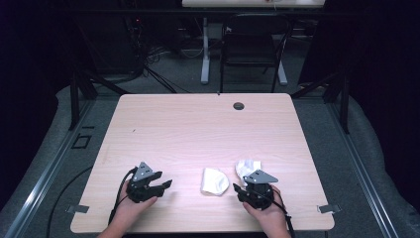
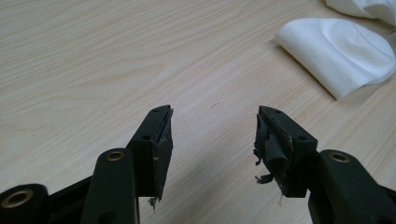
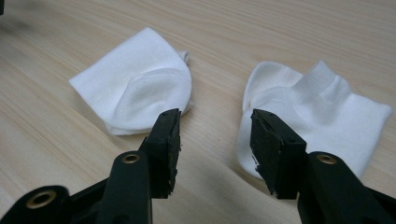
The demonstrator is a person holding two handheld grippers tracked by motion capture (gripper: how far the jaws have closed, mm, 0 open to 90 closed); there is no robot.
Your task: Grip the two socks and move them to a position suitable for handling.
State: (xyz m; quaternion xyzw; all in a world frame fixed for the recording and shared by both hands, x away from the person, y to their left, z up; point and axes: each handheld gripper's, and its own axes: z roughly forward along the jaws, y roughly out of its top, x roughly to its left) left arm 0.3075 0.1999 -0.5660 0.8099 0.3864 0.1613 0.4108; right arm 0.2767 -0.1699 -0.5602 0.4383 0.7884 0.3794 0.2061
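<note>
Nearby, two socks (image 3: 140, 88) (image 3: 317, 116) (white) on table (image 1: 198, 129).

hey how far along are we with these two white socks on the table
Barely started. Done: nothing, though one sock already lies folded flat. In hand: nothing; the left claw is open over bare table, and the right claw is open, hovering by the other sock. Left: likely grasping and pairing them.

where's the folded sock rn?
High view: the folded sock lies near the table's front edge, between both hand-held grippers, just left of the unfolded sock.
</note>
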